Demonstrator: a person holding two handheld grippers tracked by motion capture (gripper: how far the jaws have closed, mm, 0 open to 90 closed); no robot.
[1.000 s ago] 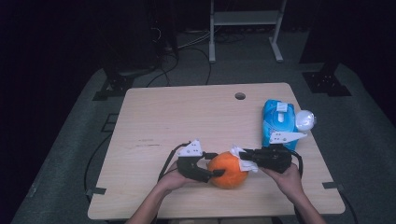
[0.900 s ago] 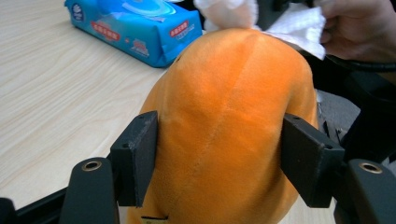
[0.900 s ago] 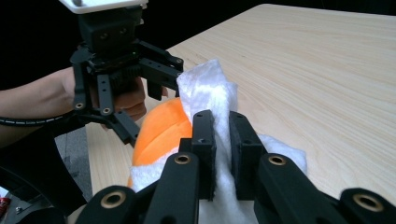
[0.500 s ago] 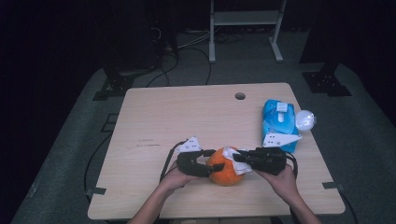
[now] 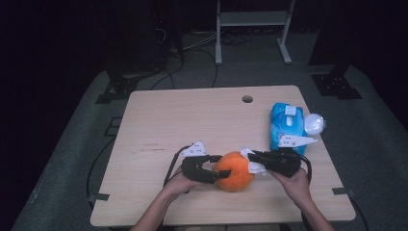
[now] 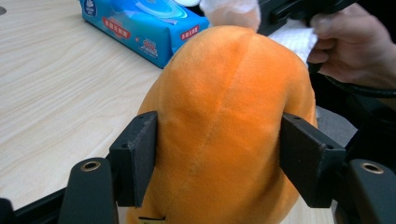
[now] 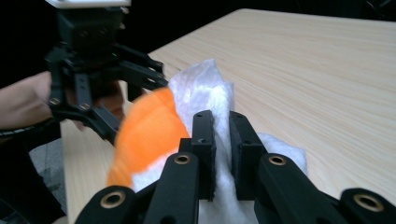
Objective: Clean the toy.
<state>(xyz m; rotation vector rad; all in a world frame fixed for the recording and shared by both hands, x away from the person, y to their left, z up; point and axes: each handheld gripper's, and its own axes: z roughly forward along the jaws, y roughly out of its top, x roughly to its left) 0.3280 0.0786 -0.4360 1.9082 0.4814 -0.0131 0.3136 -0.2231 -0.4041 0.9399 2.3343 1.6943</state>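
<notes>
Since a second ago the right gripper (image 5: 255,161) has slid a little leftward along the near edge of the table (image 5: 159,115), carrying its white wipe (image 7: 205,93) against the orange plush toy (image 5: 234,171), while the left gripper (image 5: 217,169) stays where it was; its jaws have eased very slightly wider, yet the pads (image 6: 137,156) still press into the toy's sides and hold it. That suggests the wiping of the toy is under way, one hand steadying and the other rubbing. The right gripper's jaws are pinched shut on the wipe, which bunches up above them and touches the toy's upper right side. The toy sits near the front middle of the table, round, soft and bright orange, with a seam running down its face. A blue pack of wipes (image 5: 286,122) lies well apart toward the right edge.
</notes>
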